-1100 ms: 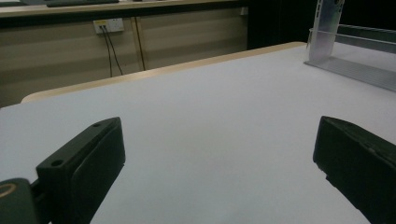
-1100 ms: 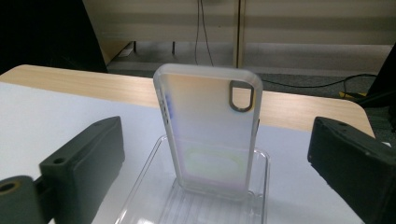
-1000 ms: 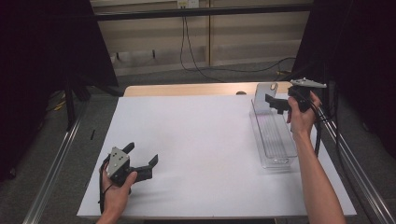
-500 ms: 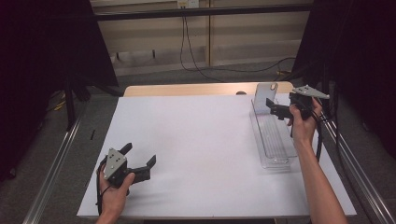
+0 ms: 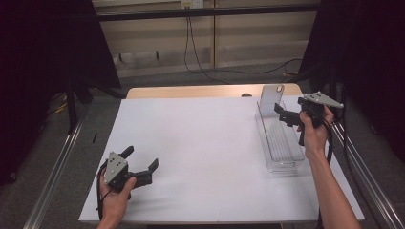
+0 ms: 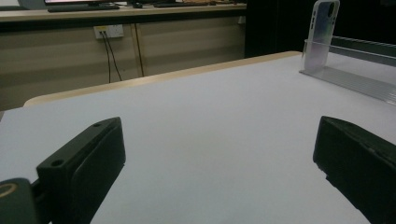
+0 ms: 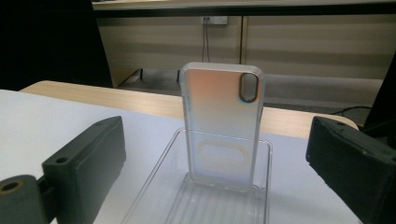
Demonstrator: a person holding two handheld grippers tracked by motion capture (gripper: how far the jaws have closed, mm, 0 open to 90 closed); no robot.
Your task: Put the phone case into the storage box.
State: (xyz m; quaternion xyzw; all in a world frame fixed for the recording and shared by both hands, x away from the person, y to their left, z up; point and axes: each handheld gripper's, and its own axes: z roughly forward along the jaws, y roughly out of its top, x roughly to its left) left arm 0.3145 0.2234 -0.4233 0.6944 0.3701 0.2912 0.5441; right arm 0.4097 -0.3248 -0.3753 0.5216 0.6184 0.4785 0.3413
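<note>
A translucent phone case (image 5: 271,98) stands upright at the far end of a long clear plastic tray (image 5: 284,148) on the right of the white table. My right gripper (image 5: 282,114) hovers over the tray just behind the case, open and holding nothing. In the right gripper view the case (image 7: 223,126) faces me, camera hole at its top right, framed between the two black jaws of the right gripper (image 7: 215,179). My left gripper (image 5: 140,158) rests open near the front left of the table. The left gripper (image 6: 219,163) looks across bare tabletop, with the case (image 6: 321,32) far off at the upper right.
The white table top (image 5: 205,143) has a wooden strip (image 5: 191,90) along its far edge. Metal rails (image 5: 52,176) run along both sides of the table. Cables hang from a wall socket (image 6: 108,31) behind it.
The right gripper has come down and slightly toward me, closer to the tray behind the case. The left gripper has hardly moved.
</note>
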